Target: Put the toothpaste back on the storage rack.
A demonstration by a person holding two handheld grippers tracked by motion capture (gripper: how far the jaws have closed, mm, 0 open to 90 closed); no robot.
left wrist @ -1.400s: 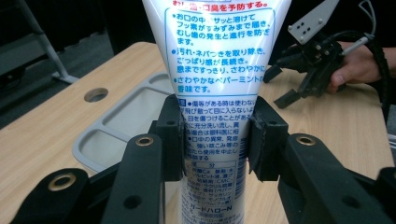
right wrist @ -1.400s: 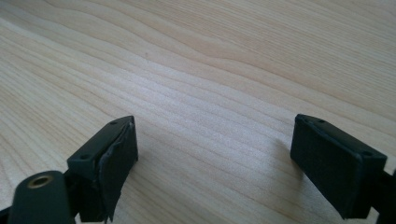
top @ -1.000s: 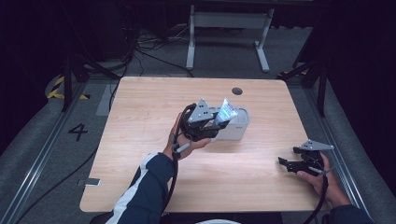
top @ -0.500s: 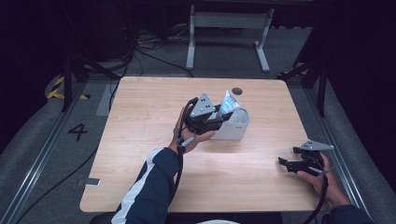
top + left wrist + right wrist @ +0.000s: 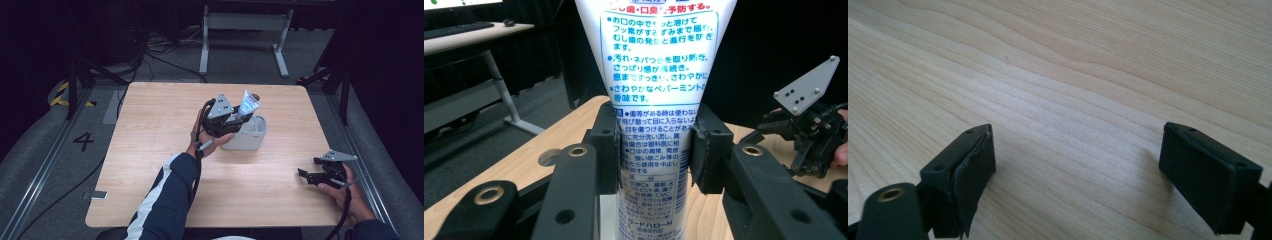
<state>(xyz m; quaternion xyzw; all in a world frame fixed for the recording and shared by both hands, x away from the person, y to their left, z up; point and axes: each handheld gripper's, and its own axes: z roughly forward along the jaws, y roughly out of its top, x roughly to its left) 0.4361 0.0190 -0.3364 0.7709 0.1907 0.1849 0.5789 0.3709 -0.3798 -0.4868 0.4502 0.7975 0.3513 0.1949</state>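
- Holding the tube clamped between its fingers, the left gripper has carried it from beside the holder to above its opening.
- Lowering it in seems the next step.
- Right gripper rests on the table, fingers apart, empty.

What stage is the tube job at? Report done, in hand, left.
Done: the left gripper is shut on the toothpaste tube and has it lifted. In hand: the tube hangs upright over the white holder on the table. Left: probably lowering it in and letting go. The right gripper rests open near the table's right edge.
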